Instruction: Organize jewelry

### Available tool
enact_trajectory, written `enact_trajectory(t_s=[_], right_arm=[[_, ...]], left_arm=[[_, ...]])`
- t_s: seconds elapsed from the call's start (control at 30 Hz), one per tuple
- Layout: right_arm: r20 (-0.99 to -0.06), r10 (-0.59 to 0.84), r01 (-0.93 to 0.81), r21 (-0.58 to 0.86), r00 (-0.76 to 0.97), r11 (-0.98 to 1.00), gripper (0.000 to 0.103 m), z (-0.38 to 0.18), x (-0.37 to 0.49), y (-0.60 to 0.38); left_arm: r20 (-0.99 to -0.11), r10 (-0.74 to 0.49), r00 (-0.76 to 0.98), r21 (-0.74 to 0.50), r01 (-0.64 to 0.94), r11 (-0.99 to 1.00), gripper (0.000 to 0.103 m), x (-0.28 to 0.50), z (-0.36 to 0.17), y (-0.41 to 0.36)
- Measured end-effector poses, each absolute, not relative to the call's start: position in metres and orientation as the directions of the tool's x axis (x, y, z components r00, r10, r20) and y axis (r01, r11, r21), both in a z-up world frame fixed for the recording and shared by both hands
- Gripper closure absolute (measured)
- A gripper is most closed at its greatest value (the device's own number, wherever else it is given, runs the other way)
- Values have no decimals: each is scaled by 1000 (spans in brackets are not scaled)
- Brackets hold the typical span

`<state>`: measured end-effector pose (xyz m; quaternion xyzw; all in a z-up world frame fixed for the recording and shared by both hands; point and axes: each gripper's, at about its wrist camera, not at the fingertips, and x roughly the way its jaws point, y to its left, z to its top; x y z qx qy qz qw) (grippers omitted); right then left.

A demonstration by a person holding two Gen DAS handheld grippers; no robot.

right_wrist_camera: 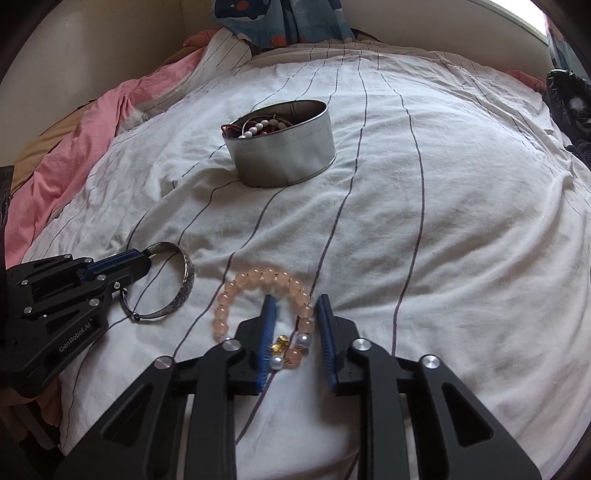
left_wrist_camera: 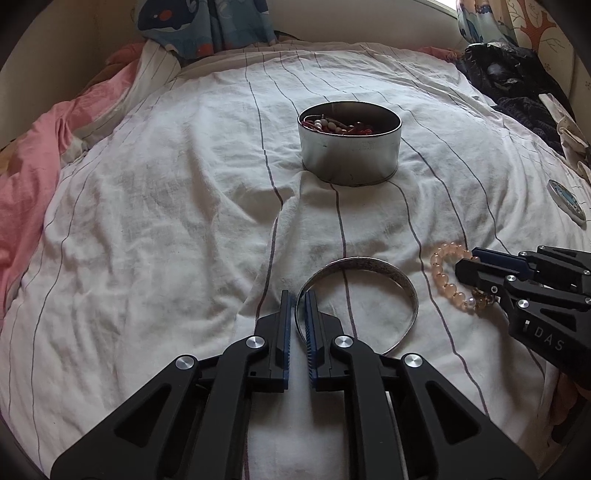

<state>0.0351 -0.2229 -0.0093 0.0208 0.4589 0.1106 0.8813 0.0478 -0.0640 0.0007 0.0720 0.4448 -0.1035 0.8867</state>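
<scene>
A round metal tin (left_wrist_camera: 349, 149) holding beads and red cords sits on the white striped bedsheet; it also shows in the right wrist view (right_wrist_camera: 284, 147). My left gripper (left_wrist_camera: 298, 295) is shut on the rim of a silver bangle (left_wrist_camera: 399, 284), which lies on the sheet; the bangle also shows in the right wrist view (right_wrist_camera: 186, 273). My right gripper (right_wrist_camera: 295, 301) is open, its fingers straddling one side of a pink bead bracelet (right_wrist_camera: 258, 277) with pearl and gold beads. The bracelet also shows in the left wrist view (left_wrist_camera: 443, 277).
A pink blanket (left_wrist_camera: 29, 192) lies bunched at the left. Dark clothing (left_wrist_camera: 517, 85) is piled at the back right. A small round object (left_wrist_camera: 567, 201) lies at the right edge. Blue patterned fabric (left_wrist_camera: 207, 26) hangs at the back.
</scene>
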Motion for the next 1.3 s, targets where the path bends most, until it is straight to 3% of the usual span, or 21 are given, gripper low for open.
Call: enact_trajectory(t_s=[0.07,1.3], right_arm=[[-802,215,-177,139,558,974,95,-9,34,-223],[-797,176,-188,80,578,979,95,-6,32,-213]], left_arm=[[-804,-115,583,41,247,968,95,48,0,-65],[-800,-103,592,63,254,965,98,47,-3,-71]])
